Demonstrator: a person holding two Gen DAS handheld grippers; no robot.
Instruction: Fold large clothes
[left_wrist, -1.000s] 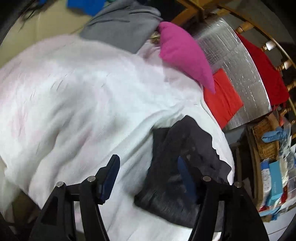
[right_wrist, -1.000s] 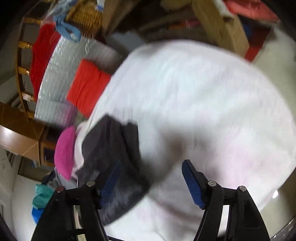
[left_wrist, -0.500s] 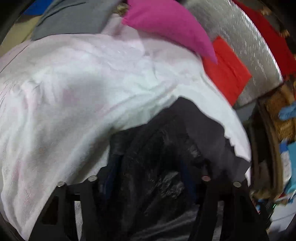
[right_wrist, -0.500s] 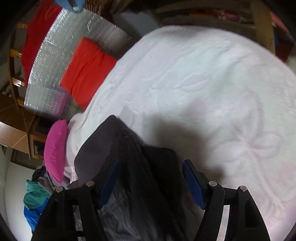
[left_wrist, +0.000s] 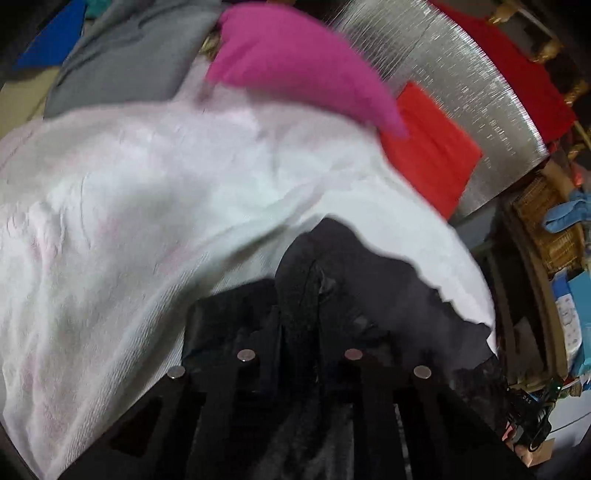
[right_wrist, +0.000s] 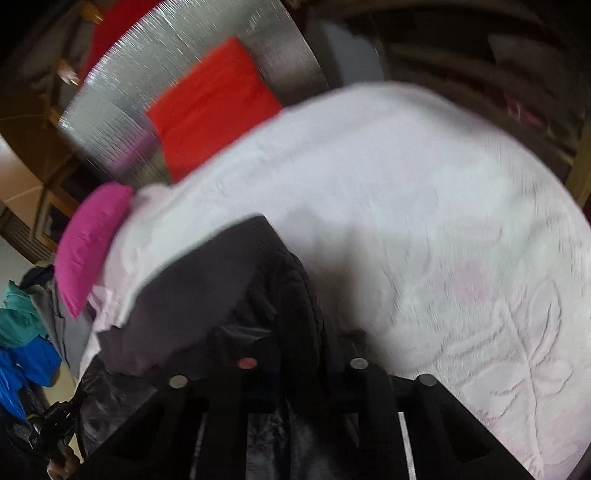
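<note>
A dark grey-black garment lies bunched on a white, pink-tinted bedspread. My left gripper is shut on a fold of the garment at its near edge. In the right wrist view the same garment runs up from the bottom, and my right gripper is shut on a thick fold of it. Both sets of fingertips are buried in the dark cloth. The bedspread fills the right side of that view.
A magenta pillow and a grey garment lie at the far side of the bed. A red cloth rests against a silver foil panel. A wicker basket stands at the right. Blue and teal clothes are piled at the left.
Both grippers moved down onto the dark garment and closed on it; one second ago both were open above the bed. The garment is now bunched up between the fingers.
</note>
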